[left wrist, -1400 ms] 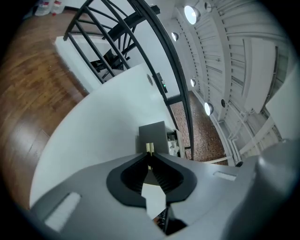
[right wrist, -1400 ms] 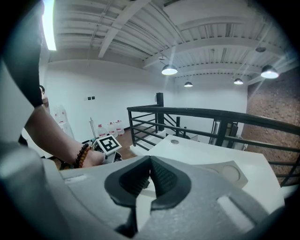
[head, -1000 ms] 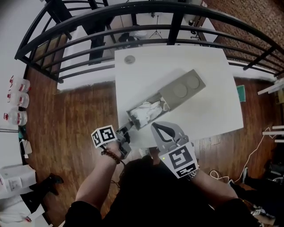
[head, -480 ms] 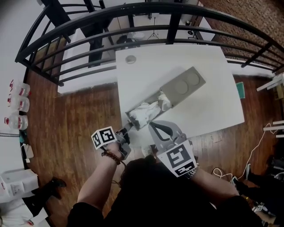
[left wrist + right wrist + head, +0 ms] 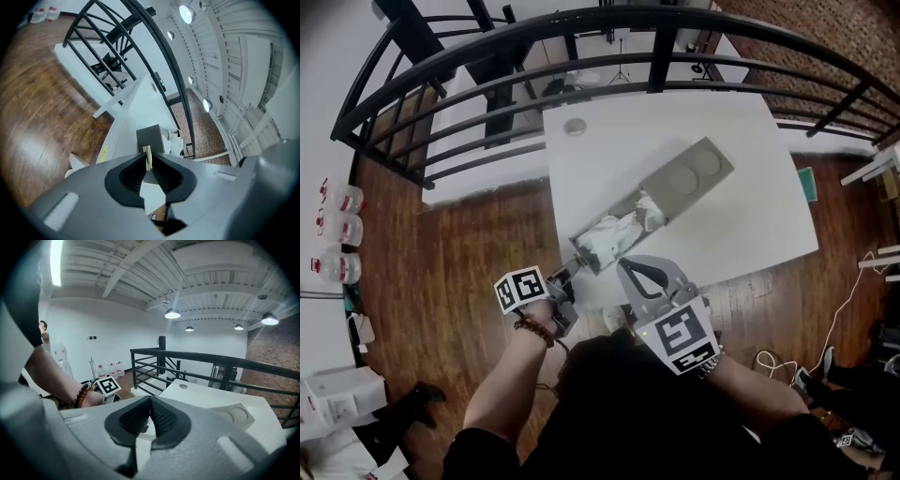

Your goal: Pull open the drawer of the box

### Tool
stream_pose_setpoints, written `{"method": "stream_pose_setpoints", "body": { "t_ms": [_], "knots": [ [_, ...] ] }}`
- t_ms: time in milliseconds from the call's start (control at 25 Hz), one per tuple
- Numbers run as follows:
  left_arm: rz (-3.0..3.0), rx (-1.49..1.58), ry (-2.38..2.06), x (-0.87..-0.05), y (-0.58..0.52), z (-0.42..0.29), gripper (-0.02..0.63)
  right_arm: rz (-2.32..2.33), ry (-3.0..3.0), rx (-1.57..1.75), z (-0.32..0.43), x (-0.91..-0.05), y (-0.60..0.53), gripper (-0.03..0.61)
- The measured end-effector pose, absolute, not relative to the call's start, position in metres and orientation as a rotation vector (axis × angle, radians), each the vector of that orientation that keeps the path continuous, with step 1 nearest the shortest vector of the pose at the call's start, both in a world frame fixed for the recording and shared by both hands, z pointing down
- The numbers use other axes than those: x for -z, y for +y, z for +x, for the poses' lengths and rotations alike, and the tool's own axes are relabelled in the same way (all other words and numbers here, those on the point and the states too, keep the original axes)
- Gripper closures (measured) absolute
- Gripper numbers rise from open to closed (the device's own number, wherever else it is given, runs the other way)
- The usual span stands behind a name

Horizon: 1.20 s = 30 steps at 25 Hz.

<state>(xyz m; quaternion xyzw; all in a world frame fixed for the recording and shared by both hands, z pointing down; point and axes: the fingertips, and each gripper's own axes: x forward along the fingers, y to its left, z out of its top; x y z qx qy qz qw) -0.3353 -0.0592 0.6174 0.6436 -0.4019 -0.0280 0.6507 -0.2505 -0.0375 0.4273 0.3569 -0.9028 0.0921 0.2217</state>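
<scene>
A long grey box (image 5: pixel 686 176) with two round hollows in its top lies slantwise on the white table (image 5: pixel 750 225). Its drawer (image 5: pixel 605 244) stands pulled out toward me, filled with crumpled white material. My left gripper (image 5: pixel 567 274) is at the drawer's near end, by the table's front left corner. In the left gripper view this left gripper (image 5: pixel 148 161) is shut on a thin tan pull tab (image 5: pixel 147 156) on the dark drawer front (image 5: pixel 150 137). My right gripper (image 5: pixel 630 268) hovers just right of the drawer. The right gripper (image 5: pixel 150 403) is shut with nothing in it.
A small round disc (image 5: pixel 574 126) lies at the table's far left. A black railing (image 5: pixel 609 66) runs behind the table. Wooden floor lies left of the table, with bottles (image 5: pixel 336 234) at the far left. The drawer's near end reaches the table's front edge.
Almost nothing. The left gripper keeps its hold on the tab and the drawer stays out about as far. The head view has shifted slightly.
</scene>
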Motion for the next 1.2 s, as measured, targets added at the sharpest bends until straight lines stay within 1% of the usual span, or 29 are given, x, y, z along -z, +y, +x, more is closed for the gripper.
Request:
{"method": "stream_pose_setpoints", "body": {
  "t_ms": [280,520,600,960,1200],
  "knots": [
    [1.592,-0.016,-0.993,-0.591,-0.059,-0.349,0.569,1.033,-2.486,-0.237,-0.244,-0.416,-0.033,0.586],
    [1.802,-0.114,-1.09,-0.549,-0.059,-0.335,0.597,1.051,-2.487,-0.228,-0.227,-0.411,-0.026,0.586],
    [1.892,-0.161,-1.133,-0.531,-0.061,-0.326,0.597,1.055,-2.49,-0.221,-0.22,-0.407,-0.026,0.586],
    [2.259,-0.324,-1.184,-0.451,-0.04,-0.243,0.597,1.07,-2.539,-0.18,-0.179,-0.389,-0.015,0.586],
    [2.41,-0.342,-1.199,-0.414,-0.019,-0.189,0.597,1.078,-2.585,-0.158,-0.15,-0.377,-0.005,0.586]
  ]
}}
